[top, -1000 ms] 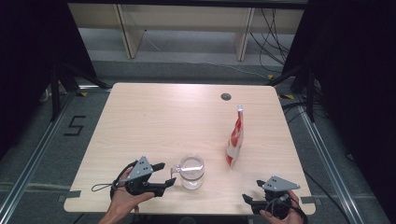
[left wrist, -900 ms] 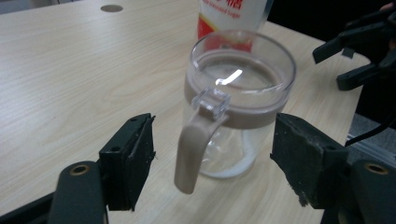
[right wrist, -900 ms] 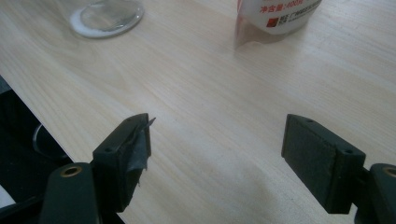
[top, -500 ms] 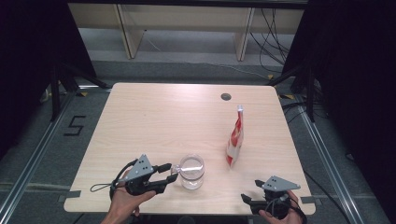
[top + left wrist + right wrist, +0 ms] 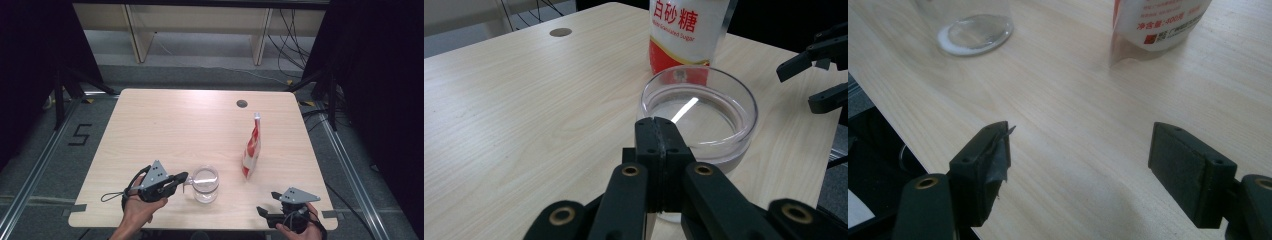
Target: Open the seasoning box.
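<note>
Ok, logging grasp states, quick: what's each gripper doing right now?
Left gripper: shut on the cup's handle.
Right gripper: open, holding nothing.

High view: overhead, facing forward over the tabletop (image 5: 165,125). Gripper views: low, close, apparently facing each other; all share glass jar (image 5: 205,183) and sugar pouch (image 5: 251,150)

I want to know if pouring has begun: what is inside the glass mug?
The glass mug holds a thin white layer on its bottom, likely sugar. The left gripper covers its near wall.

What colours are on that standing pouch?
The standing plastic pouch is red and white, clearest in the left gripper view.
</note>
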{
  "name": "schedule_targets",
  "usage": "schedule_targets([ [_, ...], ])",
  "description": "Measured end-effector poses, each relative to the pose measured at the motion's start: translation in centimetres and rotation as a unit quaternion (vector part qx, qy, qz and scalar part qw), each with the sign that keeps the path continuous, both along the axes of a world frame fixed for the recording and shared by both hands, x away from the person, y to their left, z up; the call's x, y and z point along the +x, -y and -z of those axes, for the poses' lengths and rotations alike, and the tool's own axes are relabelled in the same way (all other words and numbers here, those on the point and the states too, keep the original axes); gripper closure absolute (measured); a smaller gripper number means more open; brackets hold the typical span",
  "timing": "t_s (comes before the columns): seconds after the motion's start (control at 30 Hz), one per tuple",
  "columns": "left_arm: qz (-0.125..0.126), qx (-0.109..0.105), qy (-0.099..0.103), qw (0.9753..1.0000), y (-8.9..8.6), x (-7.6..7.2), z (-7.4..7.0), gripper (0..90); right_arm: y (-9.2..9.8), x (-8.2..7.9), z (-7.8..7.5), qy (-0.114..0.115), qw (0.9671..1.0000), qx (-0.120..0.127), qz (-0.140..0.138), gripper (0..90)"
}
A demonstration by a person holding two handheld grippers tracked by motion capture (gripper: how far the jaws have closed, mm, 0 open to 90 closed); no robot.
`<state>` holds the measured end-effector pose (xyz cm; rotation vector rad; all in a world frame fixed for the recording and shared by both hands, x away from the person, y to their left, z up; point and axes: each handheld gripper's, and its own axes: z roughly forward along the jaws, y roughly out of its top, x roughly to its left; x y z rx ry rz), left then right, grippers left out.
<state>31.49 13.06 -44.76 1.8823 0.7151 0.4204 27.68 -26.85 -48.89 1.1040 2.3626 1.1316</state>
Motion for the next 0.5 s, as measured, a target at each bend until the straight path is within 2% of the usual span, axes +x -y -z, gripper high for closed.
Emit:
schedule_targets([
  [0.13,-0.001,-0.002,0.003,1.0000,0.0,0.0,0.1,89.2,-0.2,0.0,0.1,-0.002,1.0000,0.005,-0.003,25.9],
  [0.2,-0.001,-0.002,0.002,1.0000,0.0,0.0,0.1,89.2,-0.2,0.0,0.0,-0.010,0.9999,0.006,-0.001,26.0],
  [0.27,-0.002,-0.007,-0.004,1.0000,0.1,-0.1,0.1,89.0,-0.3,0.0,0.0,-0.002,1.0000,0.002,-0.003,26.2],
  [0.3,-0.003,-0.005,-0.004,1.0000,0.2,-0.1,0.1,89.0,-0.4,-0.1,-0.1,-0.005,1.0000,0.004,0.002,26.6],
  [0.37,-0.001,0.007,0.003,1.0000,0.1,0.0,0.0,89.0,-0.6,0.2,-0.2,0.003,0.9999,0.007,-0.011,31.0],
  [0.4,-0.001,0.007,0.003,1.0000,0.1,0.0,0.0,89.0,-0.6,0.2,-0.2,0.003,0.9999,0.007,-0.011,31.0],
  [0.43,-0.002,0.000,-0.001,1.0000,0.1,0.0,0.0,89.0,-0.9,0.2,-0.3,0.013,0.9997,0.010,-0.017,34.8],
  [0.5,-0.003,0.000,-0.001,1.0000,0.1,0.0,0.1,89.0,-1.0,0.1,-0.3,0.010,0.9997,0.011,-0.018,36.4],
])
